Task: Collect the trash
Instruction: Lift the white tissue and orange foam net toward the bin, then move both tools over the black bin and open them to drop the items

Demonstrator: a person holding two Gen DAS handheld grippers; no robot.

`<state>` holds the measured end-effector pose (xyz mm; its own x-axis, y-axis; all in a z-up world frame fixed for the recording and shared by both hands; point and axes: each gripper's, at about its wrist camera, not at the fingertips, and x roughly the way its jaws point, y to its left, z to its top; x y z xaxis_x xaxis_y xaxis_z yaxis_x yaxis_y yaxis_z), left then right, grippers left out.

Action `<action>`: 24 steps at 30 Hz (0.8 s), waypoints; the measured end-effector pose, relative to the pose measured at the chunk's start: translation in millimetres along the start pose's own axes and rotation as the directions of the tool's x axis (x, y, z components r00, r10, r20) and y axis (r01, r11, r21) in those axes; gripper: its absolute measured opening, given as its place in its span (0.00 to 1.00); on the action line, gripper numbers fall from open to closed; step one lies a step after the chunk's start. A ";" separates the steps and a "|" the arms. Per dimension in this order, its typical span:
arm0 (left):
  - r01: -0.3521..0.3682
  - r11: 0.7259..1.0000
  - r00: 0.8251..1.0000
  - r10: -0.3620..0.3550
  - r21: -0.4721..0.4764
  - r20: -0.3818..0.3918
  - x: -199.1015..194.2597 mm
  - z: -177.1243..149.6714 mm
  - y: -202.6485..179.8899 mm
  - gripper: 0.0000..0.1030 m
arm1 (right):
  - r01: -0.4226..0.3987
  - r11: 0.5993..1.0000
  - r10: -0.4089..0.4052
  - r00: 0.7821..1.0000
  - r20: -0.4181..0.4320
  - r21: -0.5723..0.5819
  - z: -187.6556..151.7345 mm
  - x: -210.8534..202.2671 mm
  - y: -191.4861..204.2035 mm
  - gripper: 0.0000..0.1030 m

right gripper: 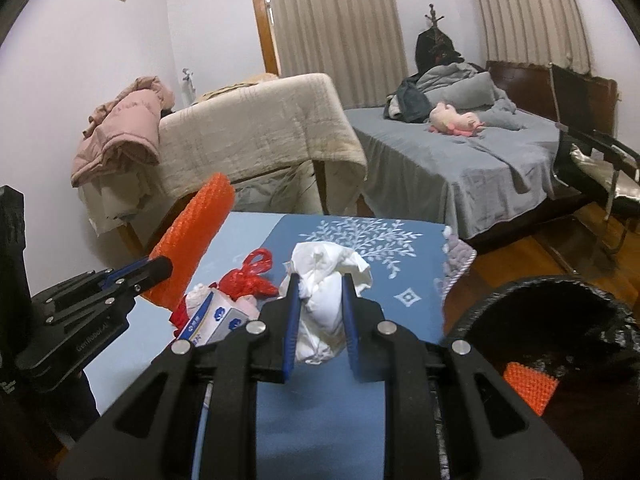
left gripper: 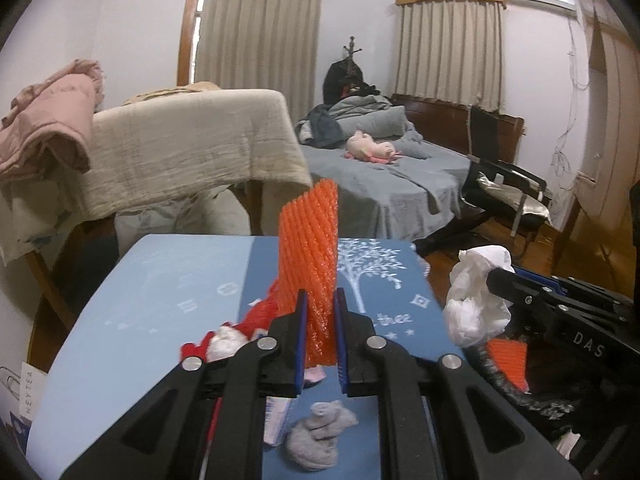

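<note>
On the left wrist view: left gripper [left gripper: 320, 320] is clenched on an orange foam net sleeve [left gripper: 310, 256], blue pads pinching its lower end so the sleeve stands upright above the blue table cover [left gripper: 160, 280]. Likely lifted clear for a carry to the bin. At right, the right gripper [left gripper: 496, 276] grips a crumpled white tissue [left gripper: 472, 300] at about the same height. Black trash bin [left gripper: 520, 396] sits near right, below table level, beside the table edge; one orange net piece [left gripper: 508, 360] is already inside. Remaining on the table: grey tissue wad [left gripper: 320, 440] near, red plastic bag [left gripper: 256, 320] and a white wad [left gripper: 224, 342] left of the jaws.
Writing: "DAS" on the right gripper body, "thee" in white on the cover by the tree print, "HEYTEA" on a paper bag [left gripper: 28, 396] at the near left edge.

On the right wrist view: right gripper [right gripper: 320, 300] is clamped on the white tissue [right gripper: 324, 292], wad bulging above and below the pads. Left gripper [right gripper: 160, 266] at left holds the orange sleeve [right gripper: 192, 240], tilted right. Between them on the table: red bag [right gripper: 252, 276] and a small blue-and-white carton [right gripper: 216, 320]; its print is too blurred to read. Bin [right gripper: 560, 320] is near right, mouth open toward the camera, orange piece [right gripper: 528, 392] inside. Judging by the bin's spot, both loads drop there next, right hand first.
Writing: "GenRobot.AI" on the left gripper body.
</note>
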<state>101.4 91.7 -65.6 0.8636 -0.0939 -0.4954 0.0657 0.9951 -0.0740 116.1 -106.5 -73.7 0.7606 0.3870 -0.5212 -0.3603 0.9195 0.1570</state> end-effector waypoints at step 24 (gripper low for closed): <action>0.240 0.960 0.971 -0.239 0.145 -0.030 16.2 0.3 -147.3 0.12 | 0.255 0.962 -0.259 0.965 0.030 0.099 -20.0 -84.7 -116.2 0.19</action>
<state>105.9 -56.4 -62.5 0.8078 -0.3296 -0.4888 0.3432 0.9370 -0.0646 82.8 -247.5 -64.6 0.8436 0.1376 -0.5190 -0.0991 0.9899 0.1012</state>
